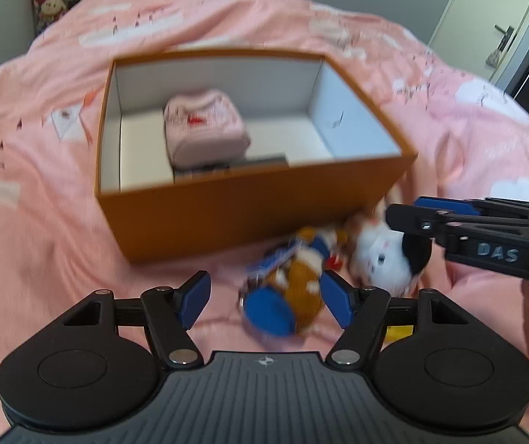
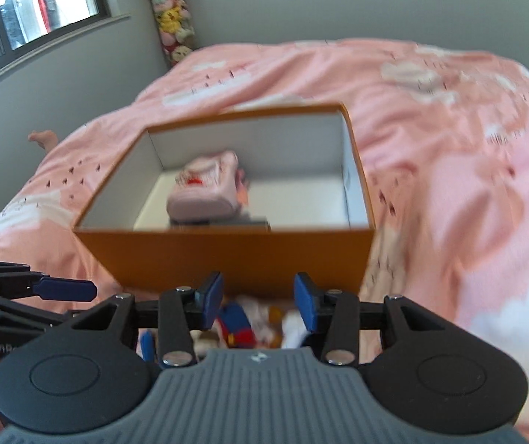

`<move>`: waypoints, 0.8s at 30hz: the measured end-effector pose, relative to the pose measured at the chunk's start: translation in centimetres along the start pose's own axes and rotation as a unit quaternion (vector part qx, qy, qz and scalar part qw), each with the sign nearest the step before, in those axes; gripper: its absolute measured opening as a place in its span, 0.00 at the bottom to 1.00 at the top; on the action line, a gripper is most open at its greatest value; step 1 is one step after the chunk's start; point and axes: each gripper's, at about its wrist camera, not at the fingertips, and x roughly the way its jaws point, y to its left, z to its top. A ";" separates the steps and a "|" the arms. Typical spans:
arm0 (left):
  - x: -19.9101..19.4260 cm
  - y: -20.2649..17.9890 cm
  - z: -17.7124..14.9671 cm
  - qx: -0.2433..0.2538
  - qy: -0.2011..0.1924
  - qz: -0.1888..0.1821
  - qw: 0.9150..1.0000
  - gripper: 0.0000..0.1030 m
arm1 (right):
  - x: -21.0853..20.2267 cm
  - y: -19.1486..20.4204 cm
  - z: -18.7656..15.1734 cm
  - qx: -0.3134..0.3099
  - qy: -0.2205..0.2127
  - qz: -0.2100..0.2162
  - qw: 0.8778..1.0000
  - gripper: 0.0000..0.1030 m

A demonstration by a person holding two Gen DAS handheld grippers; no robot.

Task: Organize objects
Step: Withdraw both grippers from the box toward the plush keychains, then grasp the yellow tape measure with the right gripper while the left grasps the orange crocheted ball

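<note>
Spread wide, the left gripper frames a brown-and-blue plush toy unpacked at six o'clock of the orange cardboard box, where one pink pouch is stowed; the right gripper, half-parted, holds nothing.

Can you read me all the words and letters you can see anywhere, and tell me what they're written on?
"DAS": on the side of the right tool, seen from the left wrist.
"Genb", cut off after that: on the side of the left tool, seen from the right wrist.
Small dark mark on the inside wall of the orange box: too blurred to read.
Red print on the pink bundle in the box: too blurred.
</note>
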 end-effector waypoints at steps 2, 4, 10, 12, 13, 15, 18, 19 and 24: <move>0.4 -0.1 -0.7 0.002 0.016 -0.002 1.000 0.74 | -0.2 -0.3 -1.0 0.015 0.014 0.001 1.000 0.39; 0.7 -0.4 -1.3 0.010 0.032 -0.010 0.999 0.73 | -0.2 -0.5 -1.8 0.028 0.035 0.003 0.999 0.33; 1.9 -2.6 -2.9 0.065 0.082 -0.045 0.993 0.73 | 0.6 -1.0 -4.8 0.056 0.123 0.023 0.991 0.31; 2.4 -3.4 -3.5 0.092 0.105 -0.038 0.989 0.73 | 1.1 -1.0 -6.0 0.065 0.151 0.030 0.986 0.31; 2.5 -3.6 -3.8 0.098 0.112 -0.037 0.988 0.73 | 1.4 -1.1 -6.5 0.074 0.163 0.034 0.983 0.31; 2.6 -3.6 -4.2 0.095 0.119 -0.045 0.987 0.73 | 2.1 -1.4 -7.4 0.091 0.189 0.045 0.977 0.31; 2.5 -3.7 -4.3 0.093 0.116 -0.053 0.987 0.73 | 2.3 -1.4 -8.0 0.100 0.199 0.049 0.974 0.31; 2.5 -3.8 -4.3 0.096 0.114 -0.061 0.987 0.73 | 2.1 -1.3 -7.8 0.099 0.192 0.049 0.975 0.31; 4.2 -5.4 -4.4 0.109 0.127 -0.115 0.979 0.67 | 0.6 -1.7 -7.1 0.072 0.157 0.003 0.985 0.31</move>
